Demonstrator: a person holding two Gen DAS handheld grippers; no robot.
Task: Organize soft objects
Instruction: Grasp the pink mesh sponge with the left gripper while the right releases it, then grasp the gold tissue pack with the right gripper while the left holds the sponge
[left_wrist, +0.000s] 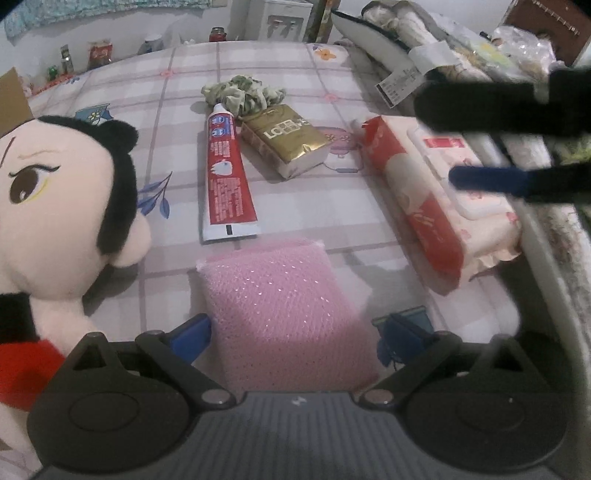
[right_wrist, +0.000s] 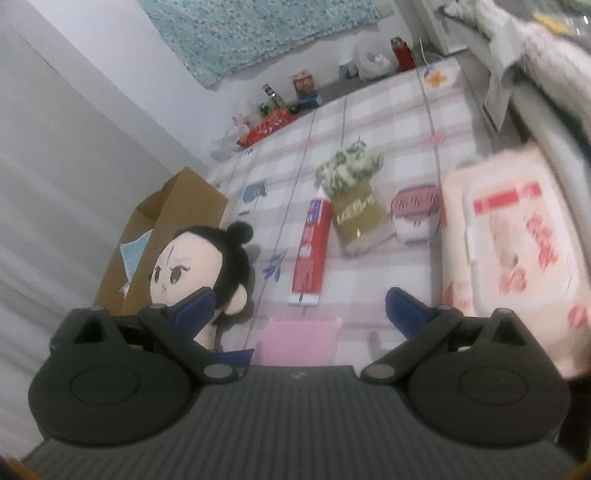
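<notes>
fuzzy cloth plush doll (left_wrist: 55, 206), glittery pink mesh sponge (left_wrist: 284, 310), glossy plastic toothpaste tube (left_wrist: 225, 173), shiny gold foil pack (left_wrist: 288, 138), slick wipes wrapper (left_wrist: 439, 199), checked cotton sheet (left_wrist: 288, 66).

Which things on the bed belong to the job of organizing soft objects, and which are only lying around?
Belong to the job:
plush doll
pink sponge
green scrunchie
wet wipes pack
gold tissue pack
toothpaste tube, possibly

Only lying around:
cardboard box beside the bed
bottles and snack packets beyond the bed
folded bedding at the bed's edge
</notes>
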